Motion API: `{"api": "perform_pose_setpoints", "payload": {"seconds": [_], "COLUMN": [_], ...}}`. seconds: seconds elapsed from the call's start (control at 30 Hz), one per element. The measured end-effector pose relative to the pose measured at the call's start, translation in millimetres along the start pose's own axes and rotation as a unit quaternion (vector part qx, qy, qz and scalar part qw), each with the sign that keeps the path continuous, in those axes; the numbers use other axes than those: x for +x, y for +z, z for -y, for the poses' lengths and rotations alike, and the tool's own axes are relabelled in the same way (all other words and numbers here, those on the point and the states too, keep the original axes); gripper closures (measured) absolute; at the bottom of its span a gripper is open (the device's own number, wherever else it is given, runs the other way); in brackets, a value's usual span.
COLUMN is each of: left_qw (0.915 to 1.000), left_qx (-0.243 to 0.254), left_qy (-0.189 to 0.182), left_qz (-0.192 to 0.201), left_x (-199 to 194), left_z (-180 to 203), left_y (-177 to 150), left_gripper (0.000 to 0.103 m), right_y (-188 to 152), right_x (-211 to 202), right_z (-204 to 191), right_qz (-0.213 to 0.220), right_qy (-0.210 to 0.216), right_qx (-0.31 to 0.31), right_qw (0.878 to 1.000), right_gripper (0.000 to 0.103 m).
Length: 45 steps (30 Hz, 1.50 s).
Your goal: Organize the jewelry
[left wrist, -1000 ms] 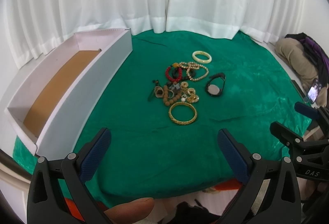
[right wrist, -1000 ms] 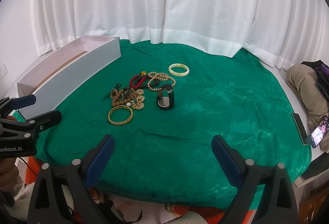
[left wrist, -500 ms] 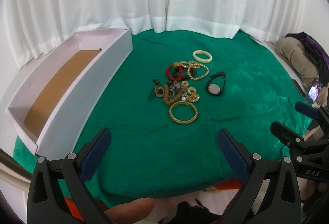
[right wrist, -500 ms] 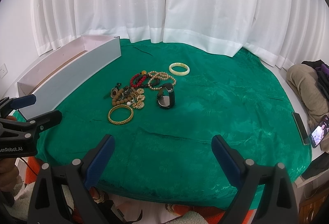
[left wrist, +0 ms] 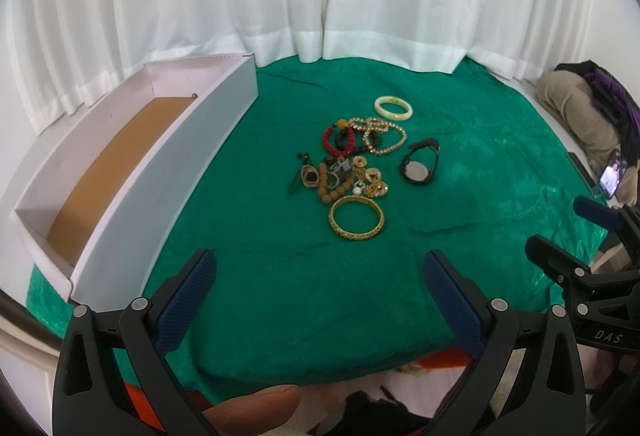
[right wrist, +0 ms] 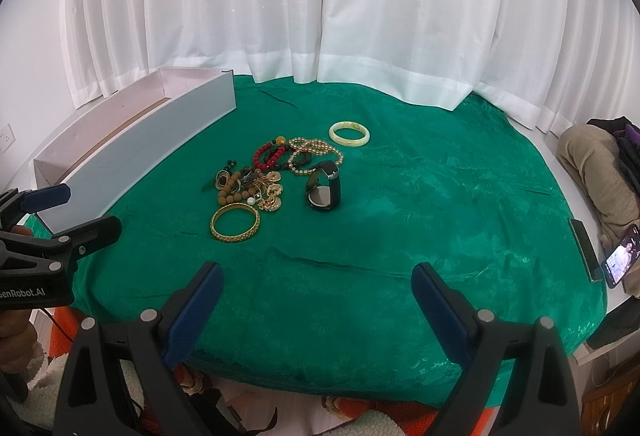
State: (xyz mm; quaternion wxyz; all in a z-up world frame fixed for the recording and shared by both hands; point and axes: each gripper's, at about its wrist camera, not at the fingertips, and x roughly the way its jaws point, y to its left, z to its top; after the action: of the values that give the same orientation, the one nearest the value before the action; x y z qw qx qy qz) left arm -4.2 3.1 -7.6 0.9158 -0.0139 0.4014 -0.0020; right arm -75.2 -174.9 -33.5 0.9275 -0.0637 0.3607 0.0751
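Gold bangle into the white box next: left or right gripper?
Probably left. The gold bangle lies nearest its open left gripper, and the white box is on that side. The right gripper, also open, sits farther from the box.

Box floor [right wrist: 120,129]: mostly hidden behind the near wall in the right view.
Small pieces [left wrist: 352,177]: tangled — single items cannot be told apart.
Phone screen [right wrist: 621,259]: too small to be read — partly cut off.

A bench draped in green cloth [right wrist: 440,195] carries a long white box [left wrist: 132,171] along its left edge and, near its centre, a jewelry pile [right wrist: 272,175], gold bangle [right wrist: 235,223], pale bangle [right wrist: 349,133] and black watch [right wrist: 324,187].
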Motion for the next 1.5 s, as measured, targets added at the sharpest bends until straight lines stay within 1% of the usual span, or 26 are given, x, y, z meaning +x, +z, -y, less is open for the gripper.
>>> {"api": "perform_pose_setpoints", "payload": {"seconds": [0.3, 0.53, 0.8, 1.23, 1.5], "left_qw": [1.0, 0.9999, 0.9998, 0.999, 0.9985], "left_qx": [-0.001, 0.001, 0.004, 0.006, 0.002], "left_qy": [0.001, 0.011, 0.013, 0.032, 0.036], "left_qz": [-0.003, -0.003, -0.011, -0.029, -0.042], "left_x": [1, -1, 2, 9, 13], "left_z": [0, -2, -1, -1, -3], "left_y": [-3, -7, -4, -4, -5], "left_gripper": [0.0, 0.0, 0.0, 0.0, 0.0], "right_y": [0, -3, -3, -2, -2], "right_x": [0, 3, 2, 5, 6], "right_z": [0, 1, 3, 0, -1], "right_qz": [0.001, 0.0, -0.001, -0.008, -0.011], "right_qy": [0.0, -0.001, 0.001, 0.002, 0.003], "right_qx": [0.0, 0.008, 0.008, 0.005, 0.003], "right_qw": [1.0, 1.0, 1.0, 1.0, 1.0], "right_gripper": [0.006, 0.006, 0.006, 0.006, 0.006]}}
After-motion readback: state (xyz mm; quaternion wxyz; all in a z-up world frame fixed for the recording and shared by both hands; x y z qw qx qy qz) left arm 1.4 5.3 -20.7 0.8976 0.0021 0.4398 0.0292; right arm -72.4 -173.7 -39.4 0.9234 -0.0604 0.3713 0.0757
